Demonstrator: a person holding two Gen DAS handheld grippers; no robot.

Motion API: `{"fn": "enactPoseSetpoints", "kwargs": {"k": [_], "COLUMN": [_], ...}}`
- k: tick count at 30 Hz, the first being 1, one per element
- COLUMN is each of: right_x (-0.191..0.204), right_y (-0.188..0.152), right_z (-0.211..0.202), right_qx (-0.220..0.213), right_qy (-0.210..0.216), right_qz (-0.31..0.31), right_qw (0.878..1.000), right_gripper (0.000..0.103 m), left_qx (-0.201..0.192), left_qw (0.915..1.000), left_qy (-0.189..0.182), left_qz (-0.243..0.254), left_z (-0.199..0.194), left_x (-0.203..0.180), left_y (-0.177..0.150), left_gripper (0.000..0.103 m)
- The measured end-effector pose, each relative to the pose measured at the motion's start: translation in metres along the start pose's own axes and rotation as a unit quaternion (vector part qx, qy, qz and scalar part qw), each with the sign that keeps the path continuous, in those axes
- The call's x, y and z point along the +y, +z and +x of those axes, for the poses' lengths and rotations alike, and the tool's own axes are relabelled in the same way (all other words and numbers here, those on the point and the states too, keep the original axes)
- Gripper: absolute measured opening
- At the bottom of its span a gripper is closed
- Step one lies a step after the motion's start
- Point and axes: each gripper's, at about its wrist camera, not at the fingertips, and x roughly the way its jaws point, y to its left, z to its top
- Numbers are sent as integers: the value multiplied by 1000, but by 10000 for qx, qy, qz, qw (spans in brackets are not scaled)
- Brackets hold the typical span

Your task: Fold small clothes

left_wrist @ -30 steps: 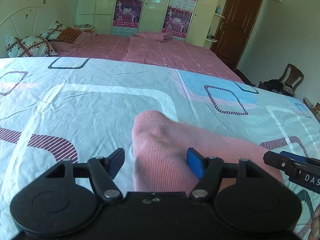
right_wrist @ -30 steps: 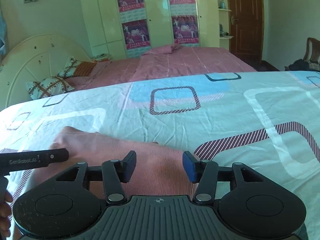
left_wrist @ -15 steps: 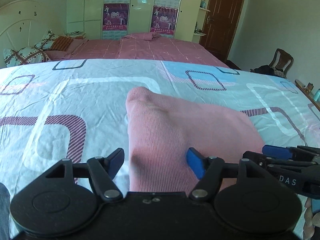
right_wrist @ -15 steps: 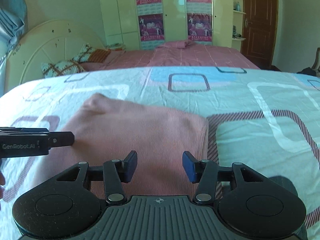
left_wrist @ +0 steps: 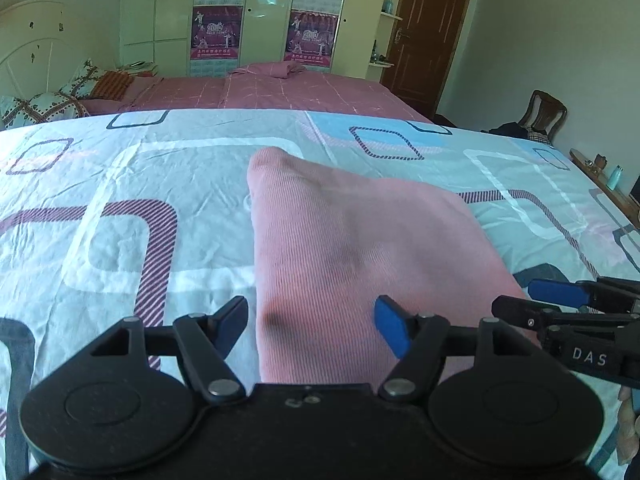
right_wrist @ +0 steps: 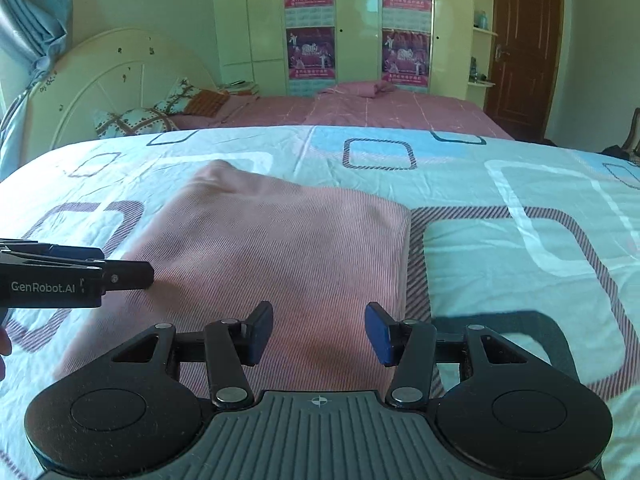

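The left gripper (left_wrist: 310,330) hangs wide and empty above the near left edge of the pink garment (left_wrist: 352,248). The right gripper (right_wrist: 319,330), also spread with nothing between its fingers, hovers over the garment's near right part. The folded garment lies flat on the patterned bedsheet (right_wrist: 500,248)

pink garment (left_wrist: 360,248) near edge: hidden behind left tongs (left_wrist: 310,326)
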Motion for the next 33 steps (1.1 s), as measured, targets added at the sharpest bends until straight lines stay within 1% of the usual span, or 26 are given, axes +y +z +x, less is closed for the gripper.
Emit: {"fn": "enactPoseSetpoints", "kwargs": {"k": [2,3,4,6,7,9,10,12,13,14,15,19,21,22,24,25,28,31,33], "right_x": [4,6,7,7,2,-9,-11,-9,-10,-11,-13,-23,-26,-29,-34,-36,-42,-56,-68], "right_y": [-9,-15,-20,-36,-41,-43,-41,-40,-42,-45,-46,-36,-29,-26,-19,-15,-6,1,5], "right_z": [-7,-8,-7,1,6,5,1,-7,-7,-5,-5,-24,-28,-29,-27,-24,-9,11,25], "right_qx": [53,114,189,415,529,555,559,454,500,628,660,410,389,379,354,328,338,382,436], "right_qy": [-56,-121,-227,-609,-699,-694,-751,-931,-979,-958,-938,-910,-849,-810,-680,-599,-415,-161,29], "right_qz": [-18,-50,-109,-247,-164,405,569,610,650,698,774,1227,1337,1376,1453,1463,1431,1666,1866], "right_qw": [10000,9999,9995,9970,9960,9952,9940,9927,9918,9910,9904,9874,9866,9864,9864,9869,9883,9852,9815], "right_gripper": [51,51,51,51,51,51,51,51,51,51,51,51,52,54,79,82,82,82,82], "left_qx": [113,250,368,532,532,559,581,595,600,619,635,506,418,378,321,329,362,396,481], "left_qw": [9999,9996,9991,9981,9979,9974,9971,9964,9961,9958,9956,9961,9966,9967,9971,9974,9980,9982,9974], "left_qy": [-95,-152,-212,-324,-363,-436,-476,-590,-637,-668,-689,-711,-693,-696,-657,-604,-445,-334,-366], "left_qz": [-8,32,48,-25,-96,-102,-95,-100,-92,-83,-94,-127,-134,-152,-199,-227,-275,-316,-398], "left_z": [-1,2,6,15,16,16,15,12,11,10,9,4,2,3,6,10,21,32,43], "left_x": [2,2,2,4,7,8,9,10,10,10,11,16,16,16,16,16,19,22,24], "left_y": [-10,-16,-21,-29,-30,-28,-26,-23,-21,-19,-18,-8,0,5,13,17,25,29,30], "left_gripper": [69,69,68,68,68,68,68,69,69,70,70,79,80,82,86,86,86,86,86]}}
